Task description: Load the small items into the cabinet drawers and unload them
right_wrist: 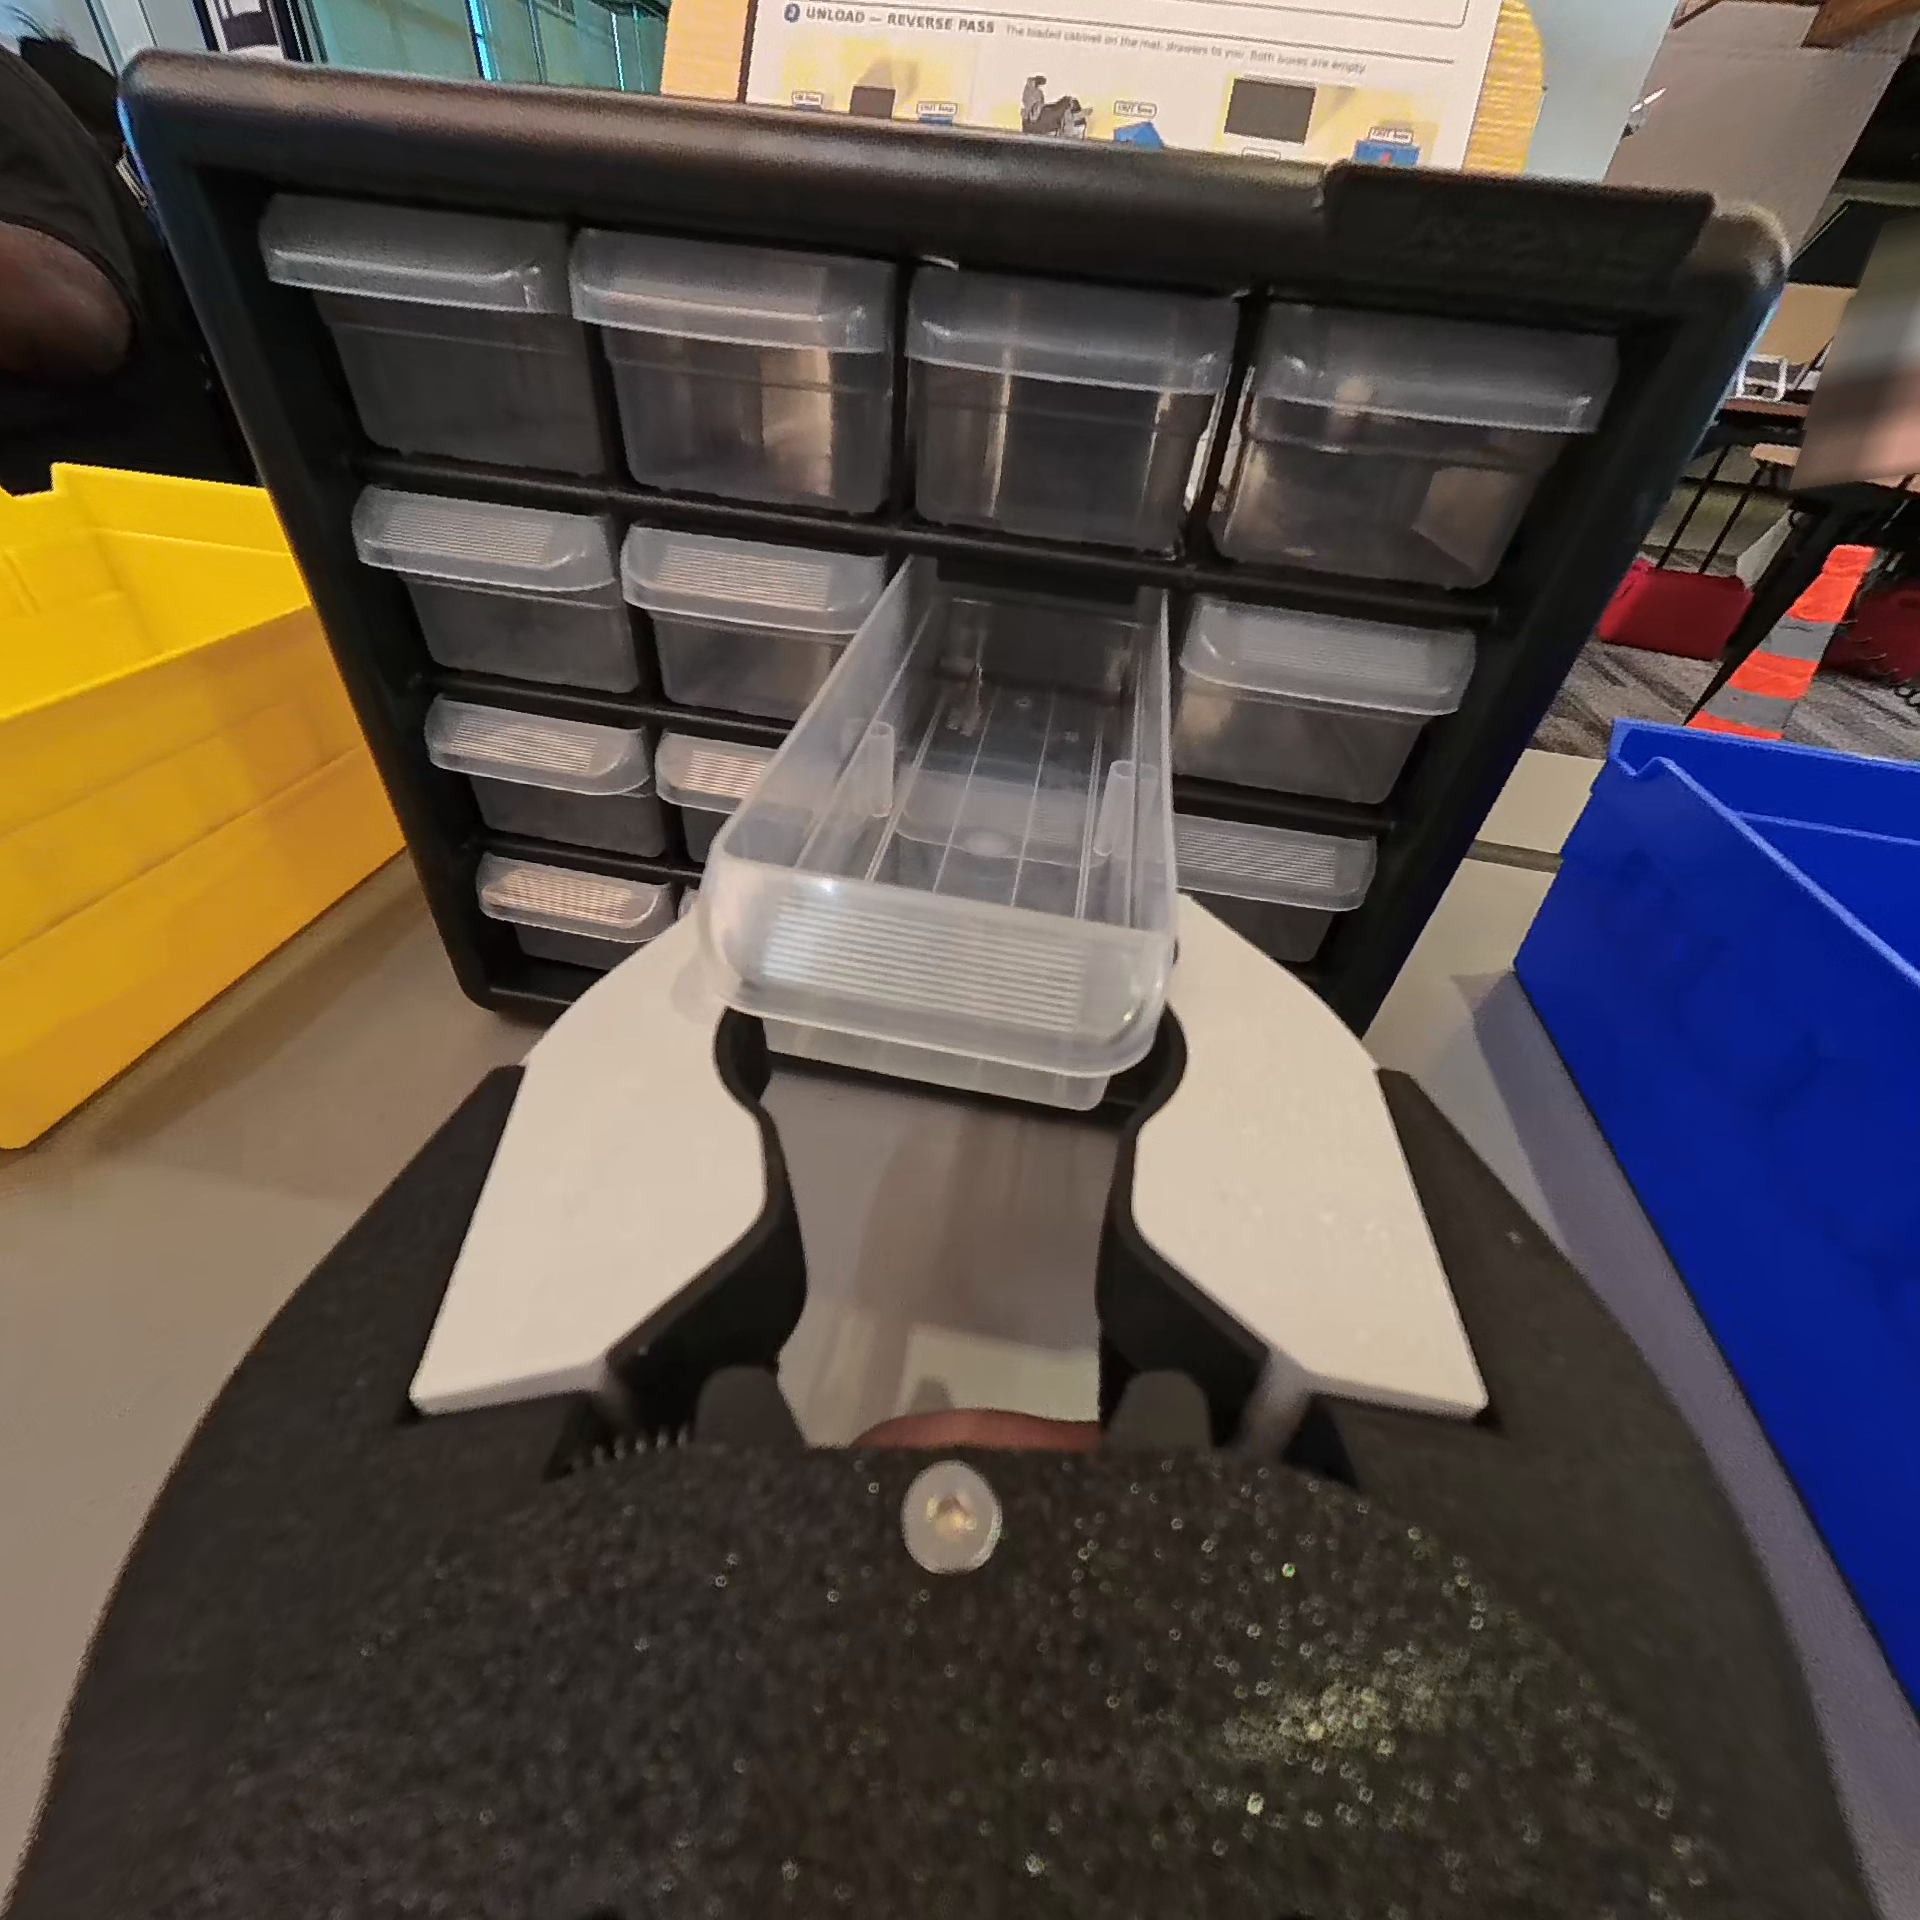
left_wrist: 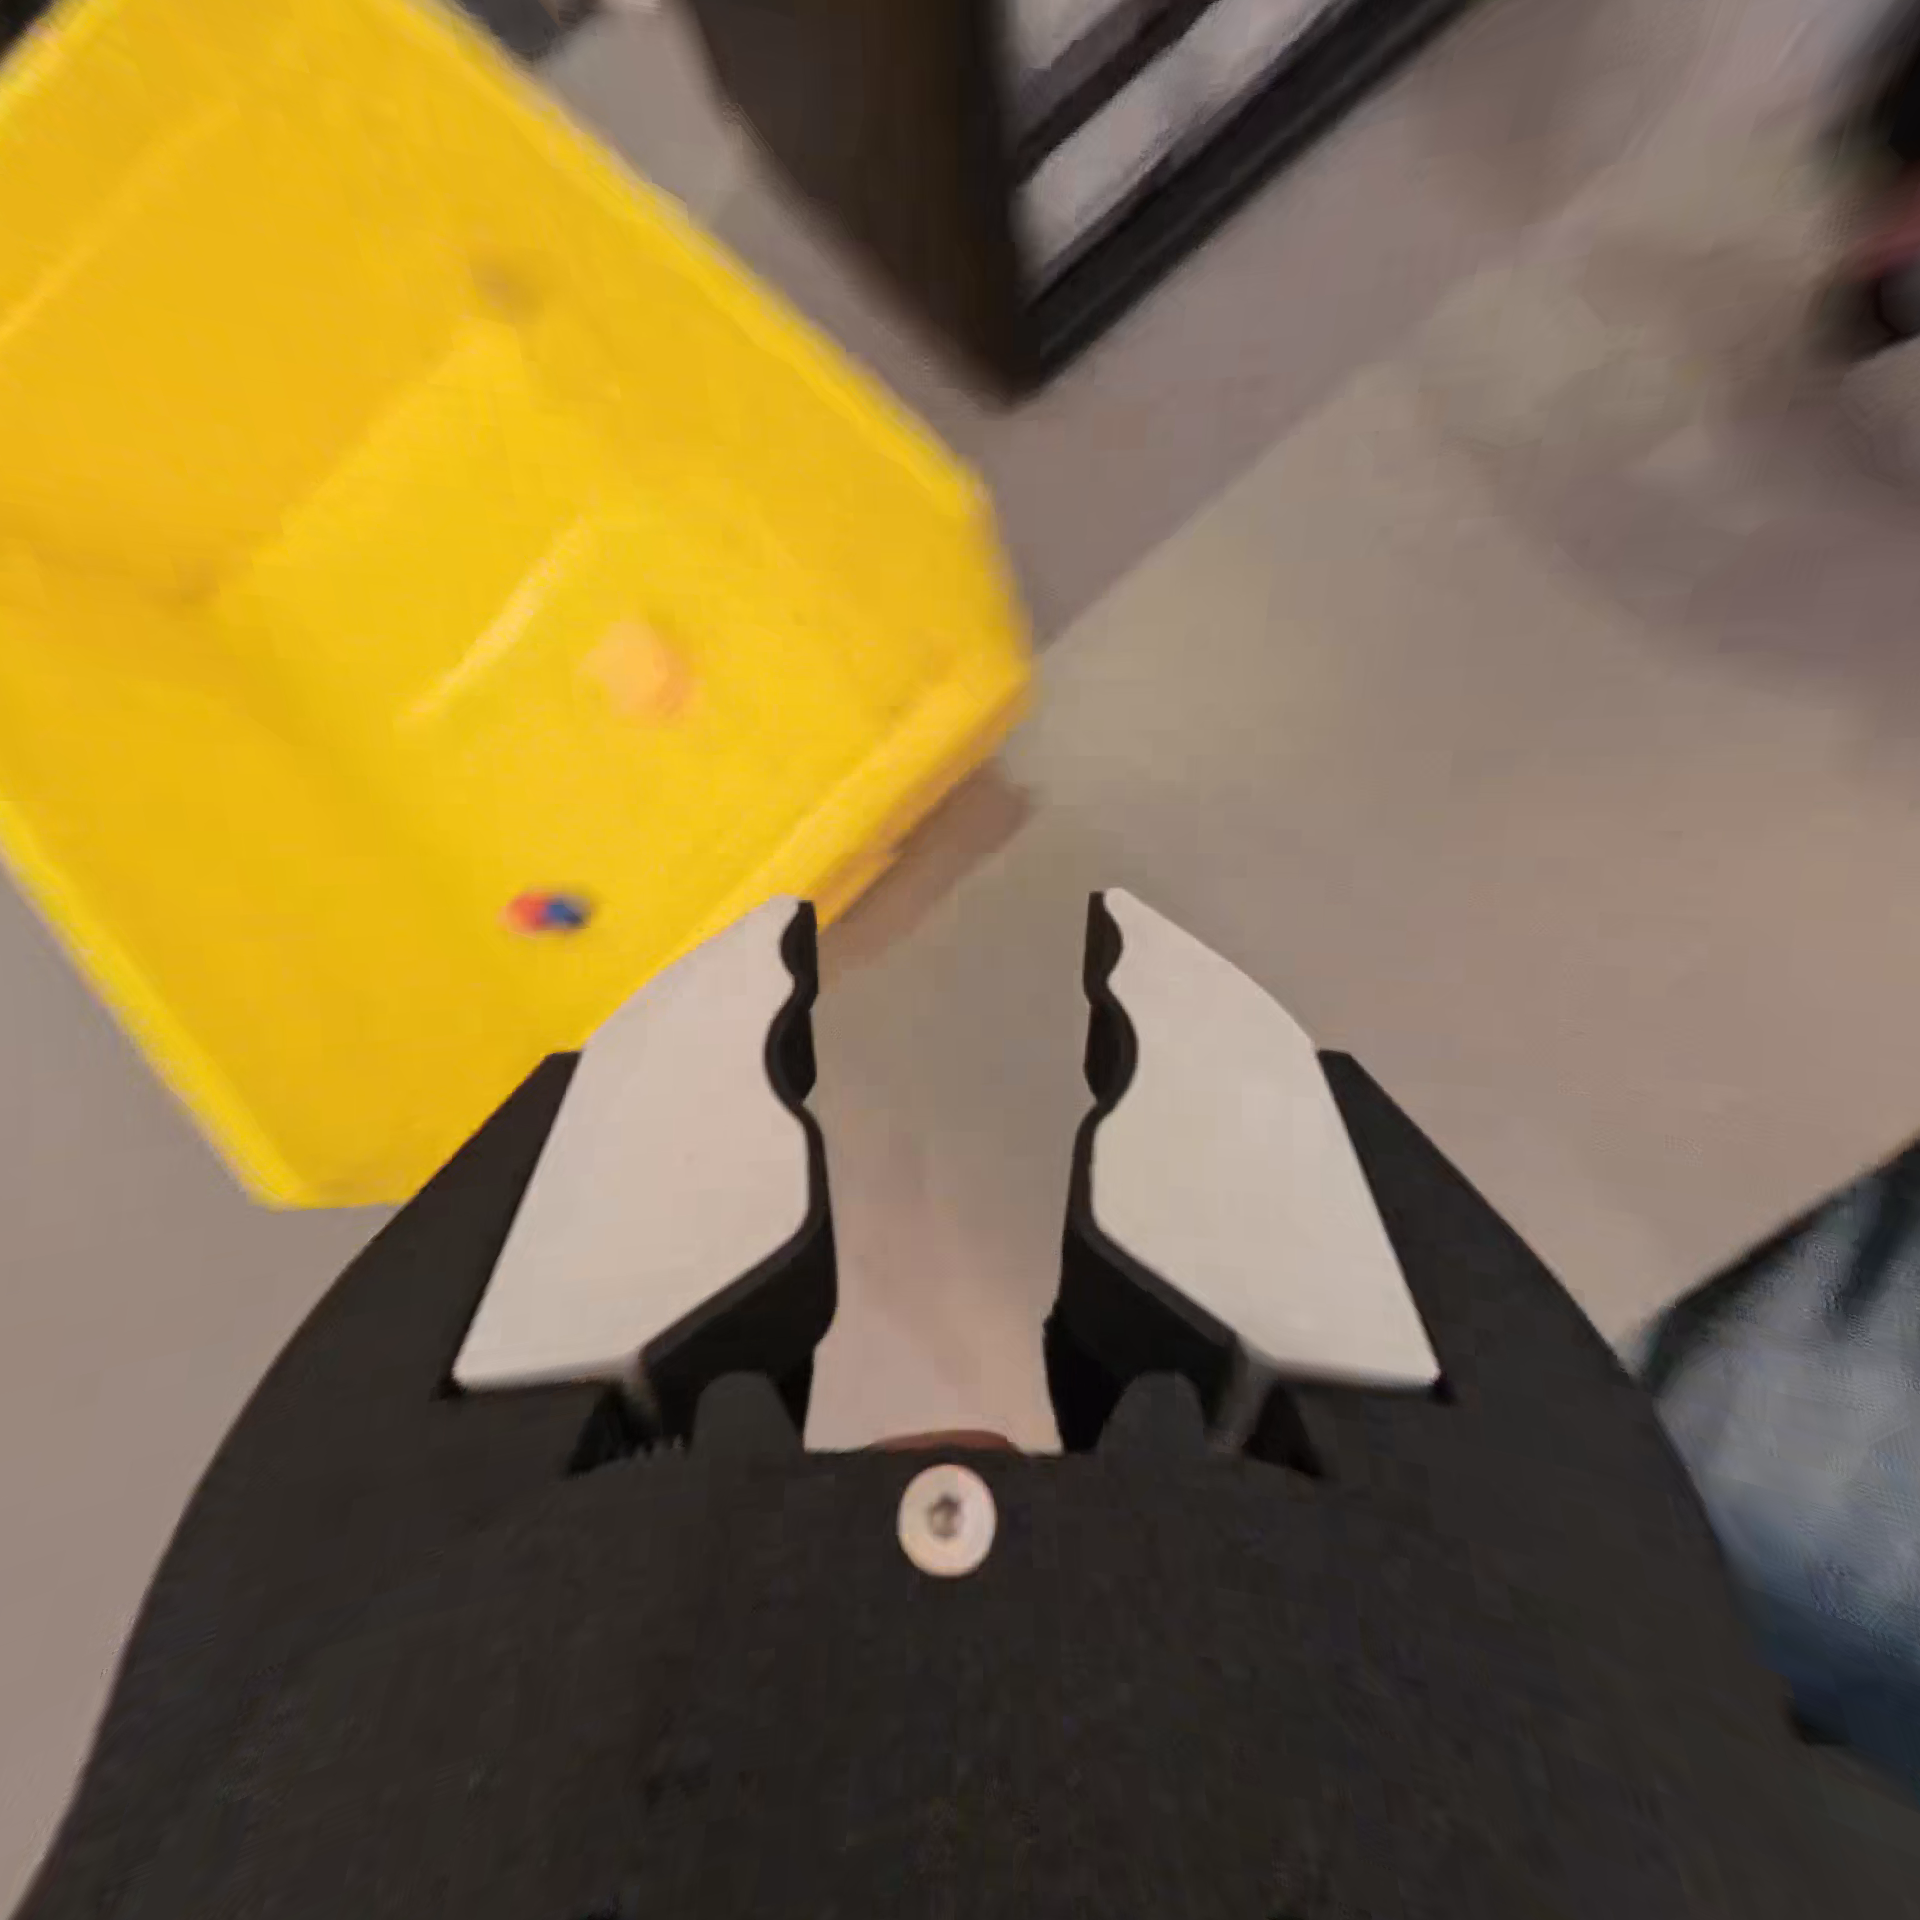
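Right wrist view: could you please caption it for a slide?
Right gripper at the pulled-out clear drawer of the black cabinet.

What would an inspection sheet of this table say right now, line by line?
Surface: pale grey table, bare in front of the cabinet.
Job's things: black drawer cabinet stands upright; one clear drawer in the second row is pulled far out, with a small dark bit near its back. A yellow bin holds a small red-and-blue item; a blue bin stands on the cabinet's other side.
Clutter: nothing seen.
Grippers: left gripper open, empty, beside the yellow bin; right gripper around the drawer's front, grip unclear.
Cables: nothing seen.
Surroundings: printed poster behind the cabinet, orange cone on the floor, a person's arm at the left edge.
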A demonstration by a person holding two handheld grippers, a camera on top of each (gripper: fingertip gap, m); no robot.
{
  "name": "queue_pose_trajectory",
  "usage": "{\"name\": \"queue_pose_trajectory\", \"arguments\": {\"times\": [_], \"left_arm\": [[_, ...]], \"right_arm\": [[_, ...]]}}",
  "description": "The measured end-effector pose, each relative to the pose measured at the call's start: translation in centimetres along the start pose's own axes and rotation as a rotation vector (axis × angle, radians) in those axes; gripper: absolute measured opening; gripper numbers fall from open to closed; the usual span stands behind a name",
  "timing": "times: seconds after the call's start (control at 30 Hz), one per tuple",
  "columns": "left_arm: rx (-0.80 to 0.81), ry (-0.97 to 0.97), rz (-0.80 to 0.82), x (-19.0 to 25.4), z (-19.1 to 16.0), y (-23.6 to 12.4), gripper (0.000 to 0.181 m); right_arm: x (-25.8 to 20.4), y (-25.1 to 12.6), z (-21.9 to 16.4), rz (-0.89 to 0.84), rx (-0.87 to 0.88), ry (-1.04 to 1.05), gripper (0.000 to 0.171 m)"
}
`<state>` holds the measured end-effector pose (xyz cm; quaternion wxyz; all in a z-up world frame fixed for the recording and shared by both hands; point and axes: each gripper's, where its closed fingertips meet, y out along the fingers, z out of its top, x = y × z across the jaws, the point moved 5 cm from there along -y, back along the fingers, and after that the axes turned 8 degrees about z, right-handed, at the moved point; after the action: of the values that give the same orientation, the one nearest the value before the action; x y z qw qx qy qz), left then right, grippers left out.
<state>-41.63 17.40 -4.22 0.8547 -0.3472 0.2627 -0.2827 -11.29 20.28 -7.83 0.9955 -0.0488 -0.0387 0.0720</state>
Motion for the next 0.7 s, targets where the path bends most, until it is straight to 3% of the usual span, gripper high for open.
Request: {"name": "queue_pose_trajectory", "arguments": {"times": [0.1, 0.23, 0.47, 0.7], "left_arm": [[-0.345, -0.006, 0.058, -6.2, 0.5, 3.3, 0.056], [-0.705, -0.217, 0.016, -9.4, 0.3, 7.6, 0.056], [-0.844, -0.451, 0.090, -11.3, 0.6, 11.9, 0.049], [-0.928, -0.517, 0.148, -11.5, -1.4, 12.3, 0.048]], "right_arm": [[0.0, 0.0, 0.0, 0.002, -0.004, 0.003, 0.068], [0.2, 0.0, 0.0, 0.009, -0.006, 0.015, 0.069], [0.2, 0.0, 0.0, 0.014, -0.007, 0.021, 0.068], [0.3, 0.0, 0.1, 0.018, -0.008, 0.027, 0.068]]}}
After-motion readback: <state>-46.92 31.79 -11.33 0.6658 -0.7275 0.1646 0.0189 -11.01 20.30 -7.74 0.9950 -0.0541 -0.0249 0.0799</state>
